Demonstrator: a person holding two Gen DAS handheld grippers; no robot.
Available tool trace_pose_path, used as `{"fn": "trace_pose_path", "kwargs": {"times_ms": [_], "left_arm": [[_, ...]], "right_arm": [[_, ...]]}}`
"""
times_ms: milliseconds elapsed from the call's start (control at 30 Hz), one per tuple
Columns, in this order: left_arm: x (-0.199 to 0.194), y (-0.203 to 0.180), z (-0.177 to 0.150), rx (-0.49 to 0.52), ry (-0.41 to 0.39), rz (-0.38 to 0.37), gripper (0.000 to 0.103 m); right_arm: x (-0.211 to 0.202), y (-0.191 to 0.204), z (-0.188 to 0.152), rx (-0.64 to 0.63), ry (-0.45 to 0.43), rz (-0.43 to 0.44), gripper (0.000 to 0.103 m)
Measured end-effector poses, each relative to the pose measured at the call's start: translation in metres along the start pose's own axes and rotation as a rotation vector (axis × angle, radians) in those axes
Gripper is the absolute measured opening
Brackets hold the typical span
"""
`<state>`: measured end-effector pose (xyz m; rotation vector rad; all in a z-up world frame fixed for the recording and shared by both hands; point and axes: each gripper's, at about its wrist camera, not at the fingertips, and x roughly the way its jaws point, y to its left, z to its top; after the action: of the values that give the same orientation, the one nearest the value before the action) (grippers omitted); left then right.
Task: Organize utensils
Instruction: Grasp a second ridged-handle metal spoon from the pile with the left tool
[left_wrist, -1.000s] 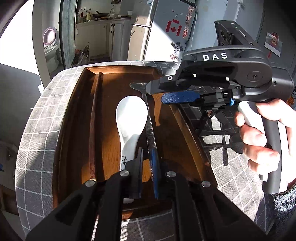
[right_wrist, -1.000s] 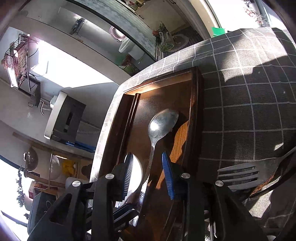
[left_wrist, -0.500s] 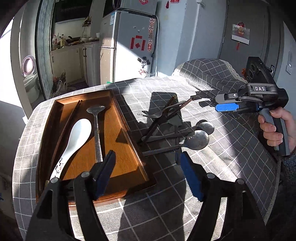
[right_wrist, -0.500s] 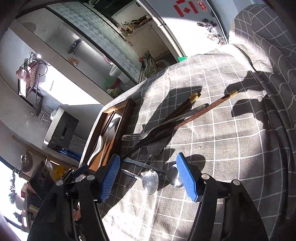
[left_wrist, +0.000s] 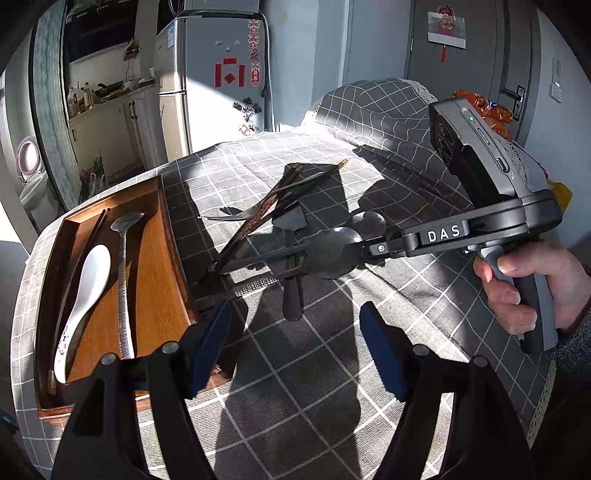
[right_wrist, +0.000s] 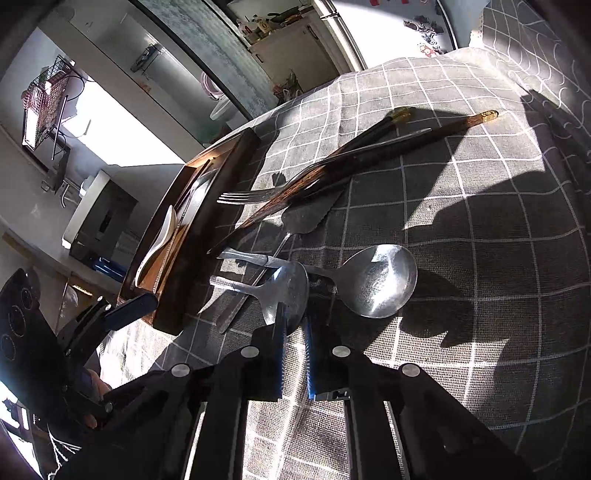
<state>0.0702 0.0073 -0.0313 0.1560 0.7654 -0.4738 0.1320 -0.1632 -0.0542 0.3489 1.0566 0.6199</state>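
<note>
A wooden tray (left_wrist: 162, 295) on the checked tablecloth holds a white ceramic spoon (left_wrist: 88, 280), a metal spoon (left_wrist: 123, 280) and a dark chopstick (left_wrist: 88, 236). To its right lies a loose pile: a fork (right_wrist: 251, 194), brown chopsticks (right_wrist: 369, 155), a cake server (right_wrist: 306, 218), a large metal spoon (right_wrist: 380, 280) and a smaller metal spoon (right_wrist: 290, 288). My right gripper (right_wrist: 294, 325) is closing, its blue pads pinching the smaller spoon's bowl. My left gripper (left_wrist: 295, 350) hovers open over bare cloth by the tray's near right corner, with nothing between its fingers.
The round table's edge drops off left of the tray and along the near side. A chair back draped in the same cloth (left_wrist: 369, 107) rises behind the pile. A fridge (left_wrist: 218, 85) and kitchen cabinets stand beyond. A hand (left_wrist: 524, 284) grips the right gripper's handle.
My left gripper let go of the metal spoon in the tray, opened and drew back to the right. My right gripper left the tray, travelled to the pile and closed around the smaller spoon's bowl.
</note>
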Motion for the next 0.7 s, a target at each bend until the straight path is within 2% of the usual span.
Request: {"fn": "trace_pose_path", "kwargs": {"times_ms": [167,333,467,700], "left_arm": [[0.013,-0.006,0.008,0.023,0.016,-0.014,0.075],[0.029,-0.029,0.014,0.121,0.026,-0.055,0.075],[0.043,-0.037,0.026,0.150,0.028,-0.071,0.075],[0.070,-0.051,0.042,0.182,0.035,-0.078,0.075]], "right_arm": [[-0.023,-0.013,0.000,-0.029,-0.013,0.014,0.007],[-0.061,-0.035,0.005,-0.028,-0.058,-0.039,0.002],[-0.088,-0.045,0.009,-0.056,-0.083,-0.049,0.002],[-0.119,-0.047,0.014,-0.127,-0.079,-0.007,0.001]]}}
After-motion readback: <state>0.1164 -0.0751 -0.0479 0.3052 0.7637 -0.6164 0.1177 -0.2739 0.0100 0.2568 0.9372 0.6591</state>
